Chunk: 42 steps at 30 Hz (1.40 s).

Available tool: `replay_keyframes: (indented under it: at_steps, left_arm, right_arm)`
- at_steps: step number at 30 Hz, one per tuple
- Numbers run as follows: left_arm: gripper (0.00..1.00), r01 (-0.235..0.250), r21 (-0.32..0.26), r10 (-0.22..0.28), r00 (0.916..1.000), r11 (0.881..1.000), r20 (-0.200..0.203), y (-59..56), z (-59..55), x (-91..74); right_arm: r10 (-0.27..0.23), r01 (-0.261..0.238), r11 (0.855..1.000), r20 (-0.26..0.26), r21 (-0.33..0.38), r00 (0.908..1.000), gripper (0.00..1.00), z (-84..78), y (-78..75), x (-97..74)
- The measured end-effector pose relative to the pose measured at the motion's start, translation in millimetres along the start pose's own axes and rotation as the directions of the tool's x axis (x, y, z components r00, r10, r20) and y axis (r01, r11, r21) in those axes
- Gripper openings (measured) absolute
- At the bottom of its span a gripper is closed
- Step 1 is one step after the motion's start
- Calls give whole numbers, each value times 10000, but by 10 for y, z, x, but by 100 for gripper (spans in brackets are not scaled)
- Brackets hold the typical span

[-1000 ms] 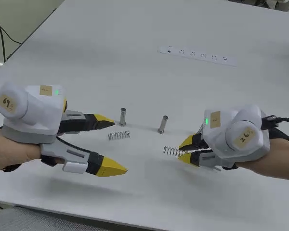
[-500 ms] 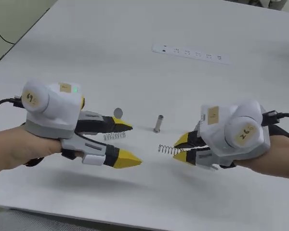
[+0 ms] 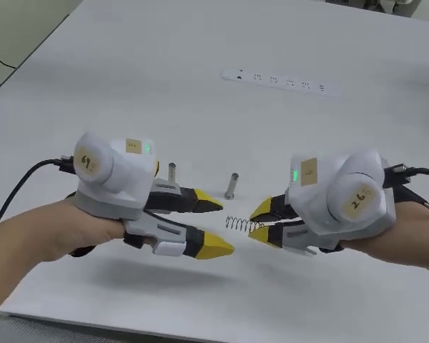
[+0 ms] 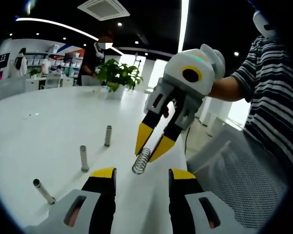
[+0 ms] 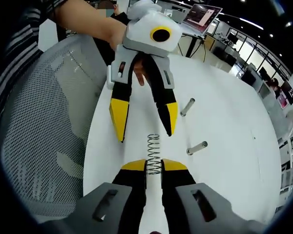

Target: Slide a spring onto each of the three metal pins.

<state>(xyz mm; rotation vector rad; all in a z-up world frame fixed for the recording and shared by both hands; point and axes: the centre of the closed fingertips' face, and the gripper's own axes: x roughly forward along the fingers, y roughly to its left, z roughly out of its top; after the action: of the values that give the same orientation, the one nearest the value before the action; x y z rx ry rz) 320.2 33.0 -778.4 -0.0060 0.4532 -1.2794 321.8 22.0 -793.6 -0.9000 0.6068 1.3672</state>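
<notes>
My right gripper point(image 3: 259, 223) is shut on one end of a small metal spring point(image 3: 236, 224), which sticks out level toward my left gripper point(image 3: 213, 226). The left gripper is open, its yellow tips just short of the spring's free end. In the right gripper view the spring point(image 5: 153, 153) rises from my shut jaws point(image 5: 154, 168) toward the open left gripper point(image 5: 144, 122). Two short metal pins point(image 3: 171, 171) point(image 3: 232, 185) stand on the white table behind the grippers. The left gripper view takes in three pins point(image 4: 108, 135) point(image 4: 84, 158) point(image 4: 43, 191), the spring point(image 4: 142, 160) and the right gripper point(image 4: 154, 146).
A white power strip point(image 3: 279, 81) lies on the far part of the table point(image 3: 129, 86). The table's front edge runs just below my hands. A mesh chair back point(image 5: 49, 122) is beside the table in the right gripper view, and a potted plant point(image 4: 117, 73) stands far off.
My left gripper has moved right and up toward the right gripper, hiding the loose spring that lay by the pins. The right gripper has edged left with its spring.
</notes>
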Motion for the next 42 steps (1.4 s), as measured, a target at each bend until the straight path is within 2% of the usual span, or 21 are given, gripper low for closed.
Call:
replay_keyframes:
  at_steps: [4, 13, 22, 30, 42]
  left_arm:
    - [30, -2, 35, 1, 10000, 10000, 88, 9, 19, 26]
    - [17, 45, 77, -48, 9991, 10000, 424, 8, 95, 69]
    - [6, 183, 188, -191, 9990, 9997, 403, -35, 97, 85]
    - [4, 92, 364, -110, 9987, 9993, 507, -48, 110, 77]
    - [2, 424, 509, -444, 9983, 9978, 377, -112, 73, 73]
  right_arm:
    - [7, -9, 9998, -79, -206, 10000, 8, 3, 15, -11]
    - [-2, 5, 9998, 148, -210, 9999, 8, 83, 5, -67]
    - [37, -31, 9996, 185, -277, 9998, 8, 96, 16, -84]
    - [87, -80, 9998, 320, -200, 9995, 8, 114, 29, -92]
    - [229, -218, 9995, 515, -226, 9984, 8, 109, 90, -76]
